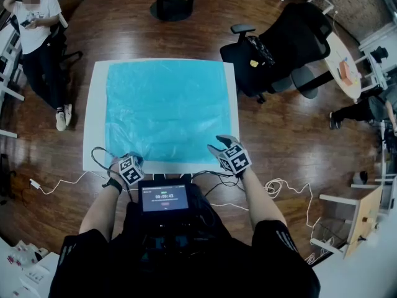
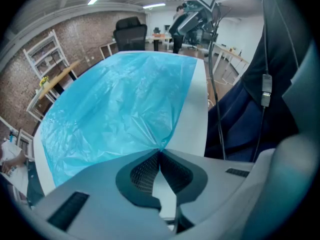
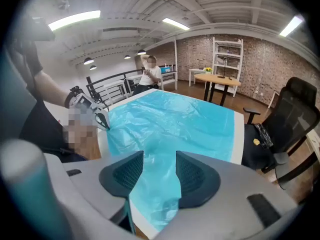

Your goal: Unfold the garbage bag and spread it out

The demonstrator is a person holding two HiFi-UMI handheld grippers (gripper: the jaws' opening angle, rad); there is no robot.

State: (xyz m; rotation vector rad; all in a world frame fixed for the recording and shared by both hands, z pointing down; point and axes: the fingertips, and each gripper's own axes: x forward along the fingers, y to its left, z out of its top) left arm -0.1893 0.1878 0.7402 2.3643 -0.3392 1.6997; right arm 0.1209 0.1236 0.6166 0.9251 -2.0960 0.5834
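Your left gripper [image 2: 159, 153] is clamped shut on the near-left corner of the garbage bag [image 1: 164, 110], which lies nearly flat across the white table [image 1: 92, 123]. Your right gripper [image 3: 160, 170] stands wide open above the near-right corner, gripping nothing. Pull with the left alone and the thin film will likely slide or bunch toward that side, since the free corner by the table's near edge has nothing pinning it

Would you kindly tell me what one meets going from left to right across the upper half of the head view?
In order: seated person → blue garbage bag → black office chair → white round table.
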